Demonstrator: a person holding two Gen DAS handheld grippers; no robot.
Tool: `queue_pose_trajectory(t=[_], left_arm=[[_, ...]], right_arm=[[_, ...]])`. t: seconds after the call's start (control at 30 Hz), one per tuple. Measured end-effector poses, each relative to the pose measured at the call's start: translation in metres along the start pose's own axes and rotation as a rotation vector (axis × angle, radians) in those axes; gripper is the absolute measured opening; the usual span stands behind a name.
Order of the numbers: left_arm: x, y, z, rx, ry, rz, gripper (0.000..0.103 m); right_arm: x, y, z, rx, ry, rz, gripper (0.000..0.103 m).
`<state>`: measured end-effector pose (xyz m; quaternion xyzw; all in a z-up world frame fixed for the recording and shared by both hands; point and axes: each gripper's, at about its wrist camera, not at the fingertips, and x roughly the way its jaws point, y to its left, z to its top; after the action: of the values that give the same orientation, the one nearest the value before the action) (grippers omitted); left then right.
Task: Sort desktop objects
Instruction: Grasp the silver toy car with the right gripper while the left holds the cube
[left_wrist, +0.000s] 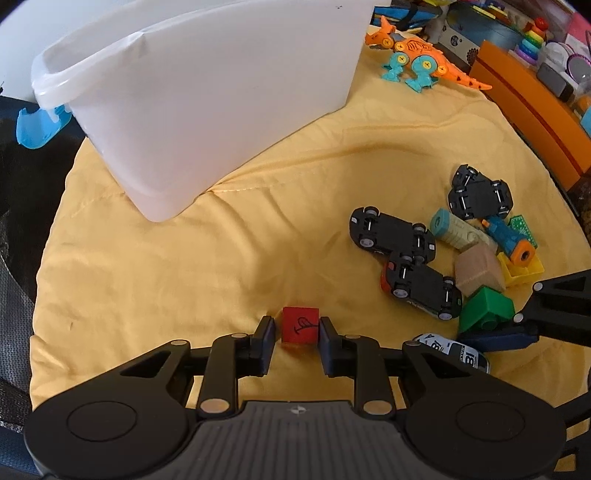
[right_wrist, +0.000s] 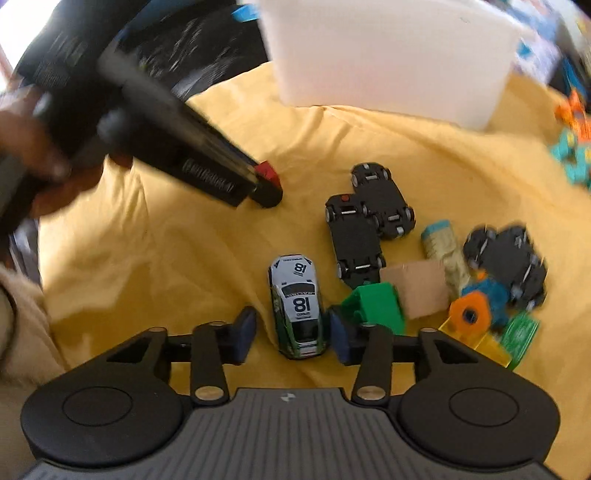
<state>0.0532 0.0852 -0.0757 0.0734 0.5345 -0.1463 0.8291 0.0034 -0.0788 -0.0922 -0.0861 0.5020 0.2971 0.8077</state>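
Observation:
My left gripper (left_wrist: 297, 328) is open around a red cube (left_wrist: 300, 325) with a black mark, which rests on the yellow cloth (left_wrist: 184, 273); a narrow gap shows on the left side. In the right wrist view the same gripper (right_wrist: 267, 186) reaches down from the upper left with the red cube (right_wrist: 266, 170) between its tips. My right gripper (right_wrist: 291, 330) is open around a white and green toy car (right_wrist: 298, 310) numbered 81, standing on its wheels. That car also shows in the left wrist view (left_wrist: 452, 350).
A white plastic bin (left_wrist: 207, 99) stands at the back. A pile of upturned black toy cars (left_wrist: 406, 254), a green block (left_wrist: 485, 308), a tan block (left_wrist: 478, 269), a yellow block (left_wrist: 522, 267) lies to the right. An orange dinosaur (left_wrist: 417, 55) stands behind.

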Motion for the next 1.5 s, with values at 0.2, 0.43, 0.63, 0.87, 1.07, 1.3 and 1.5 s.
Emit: queue_pose_trajectory(t=[0.2,0.43,0.63,0.87,1.07,1.3,1.5], left_arm=[[-0.001,0.001,-0.001,-0.011,-0.001,-0.003,0.029],[-0.002,0.001,-0.001,-0.017,-0.003,-0.003,0.029],[0.0,0.001,-0.001,-0.016,-0.006,-0.002,0.029],[0.0,0.002,-0.001,-0.016,-0.008,-0.002,0.029],[-0.001,0.0,-0.003,0.001,-0.01,0.008,0.029],[-0.007,0.0,-0.002,-0.016,-0.012,-0.004,0.022],[-0.054,0.003,0.014,0.01,-0.091,-0.016,0.022]], right_arm=[[0.001,-0.011,0.003,0.132,-0.035,0.011,0.041],[-0.003,-0.018,0.001,0.215,-0.072,0.046,0.044],[-0.005,-0.015,-0.002,0.234,-0.082,0.025,0.046],[-0.005,-0.024,-0.003,0.329,-0.108,0.037,0.042],[-0.003,0.021,-0.015,-0.102,-0.083,-0.121,0.048],[-0.012,0.014,-0.009,-0.042,-0.085,-0.107,0.032],[-0.059,0.01,0.015,-0.055,-0.183,-0.151,0.033]])
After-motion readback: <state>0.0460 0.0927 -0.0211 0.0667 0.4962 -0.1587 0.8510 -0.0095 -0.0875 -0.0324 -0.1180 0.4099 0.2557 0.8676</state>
